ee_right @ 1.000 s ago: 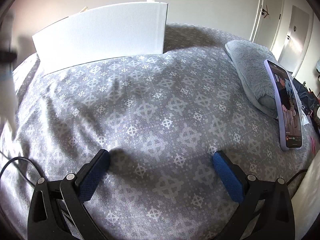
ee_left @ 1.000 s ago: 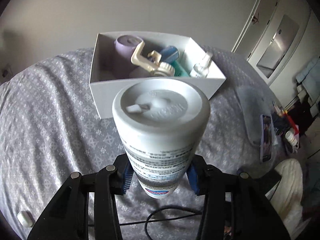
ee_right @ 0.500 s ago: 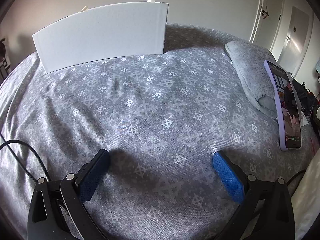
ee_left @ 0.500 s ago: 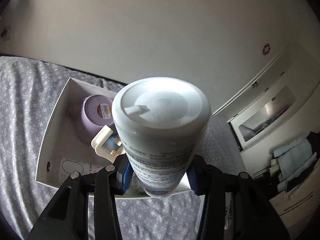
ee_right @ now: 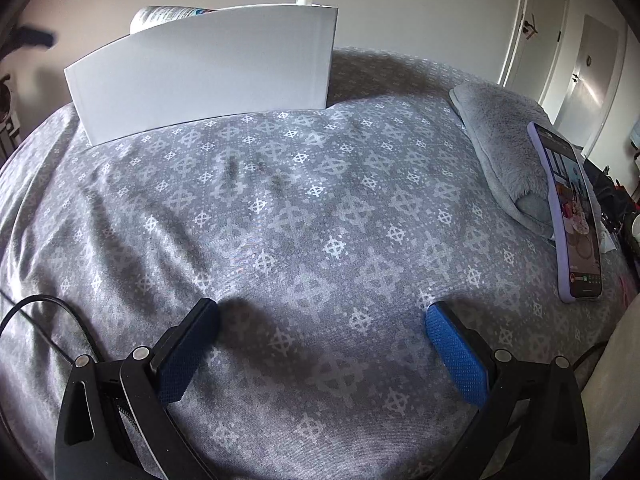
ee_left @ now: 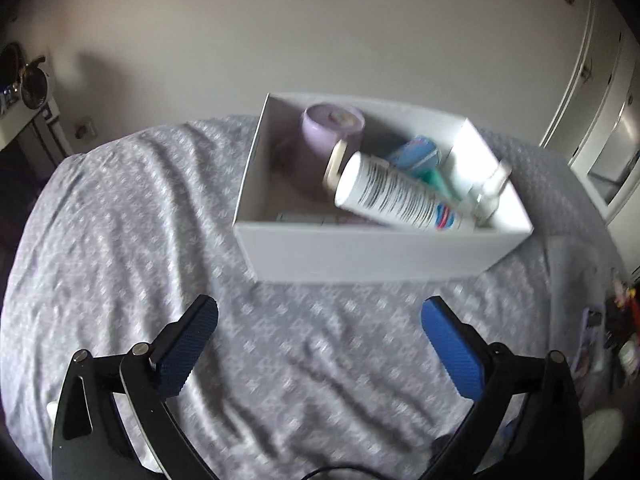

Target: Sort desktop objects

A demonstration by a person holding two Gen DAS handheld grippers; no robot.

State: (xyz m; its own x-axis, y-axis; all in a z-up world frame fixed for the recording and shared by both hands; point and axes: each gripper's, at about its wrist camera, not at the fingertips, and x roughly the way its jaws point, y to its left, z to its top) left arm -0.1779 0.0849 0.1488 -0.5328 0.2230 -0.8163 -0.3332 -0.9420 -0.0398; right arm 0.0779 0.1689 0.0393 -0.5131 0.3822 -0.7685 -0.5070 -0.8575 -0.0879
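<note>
Bottle [ee_left: 400,196] lies tilted in the box [ee_left: 360,252], far past the left tool [ee_left: 320,344], whose jaws are opening, empty.

White canister [ee_left: 400,196] tilted inside white box [ee_left: 360,256].

My left gripper [ee_left: 319,334] tilts downward, its fingers [ee_left: 188,346] opening wide with nothing between them. My right gripper [ee_right: 322,338] hangs likewise, fingers [ee_right: 456,354] spread and empty.
</note>
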